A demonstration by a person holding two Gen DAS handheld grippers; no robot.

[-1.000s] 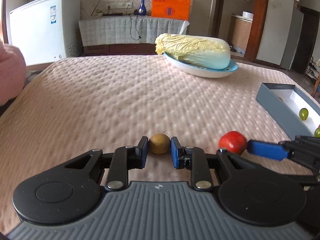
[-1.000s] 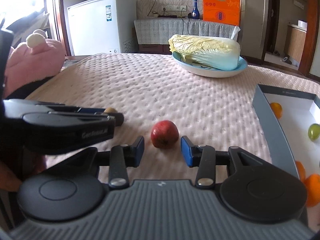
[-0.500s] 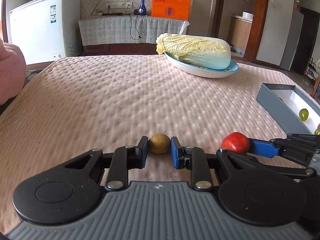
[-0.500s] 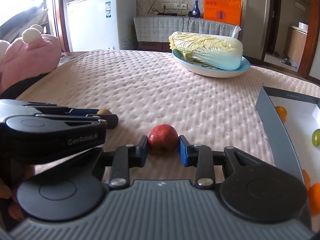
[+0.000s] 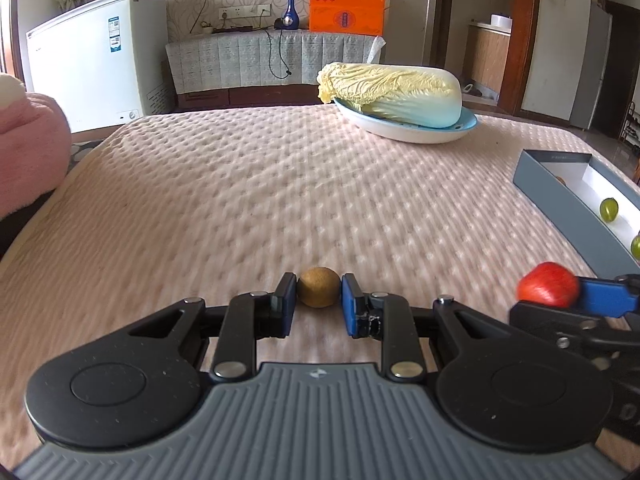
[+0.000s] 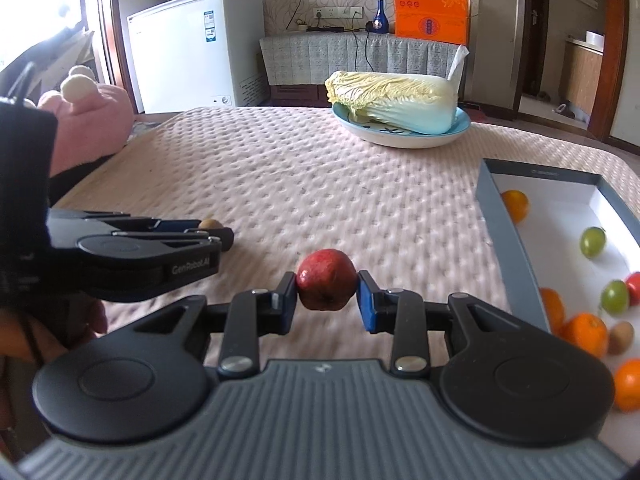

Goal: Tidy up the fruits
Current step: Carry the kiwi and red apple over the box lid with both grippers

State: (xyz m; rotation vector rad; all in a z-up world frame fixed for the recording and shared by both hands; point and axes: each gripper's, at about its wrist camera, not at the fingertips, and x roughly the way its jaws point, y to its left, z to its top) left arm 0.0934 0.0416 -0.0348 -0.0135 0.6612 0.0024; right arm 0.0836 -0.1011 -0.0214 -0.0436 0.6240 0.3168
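Between the blue pads of the left gripper [image 5: 319, 295] sits a small brown kiwi [image 5: 318, 292], gripped from both sides, its long axis running across from pad to pad; whether it is clear of the quilted cloth I cannot tell. To its right the right gripper [image 6: 327, 297] clamps a red apple [image 6: 326, 279], held off the cloth with its blossom end turned down toward the camera; those jaws have just been closing onto the fruit.

Farther right a grey box [image 6: 516, 240] with a white floor lies open, its near long wall running away from the camera. Oranges [image 6: 585, 333], green fruits [image 6: 593, 241] and one more brown fruit lie loose inside, with bare floor left along the far end. Between the apple and the box wall the cloth is bare.

The tabletop [image 5: 260, 200] wears a pale pink dimpled cover, open through its middle. At the far side a blue-rimmed plate [image 5: 424, 132] carries a napa cabbage [image 5: 392, 94] lying lengthwise, leafy end to the left. A pink plush toy [image 6: 96, 116] sits off the left edge, with a white chest freezer [image 6: 196, 48] and an orange box [image 6: 430, 10] behind.
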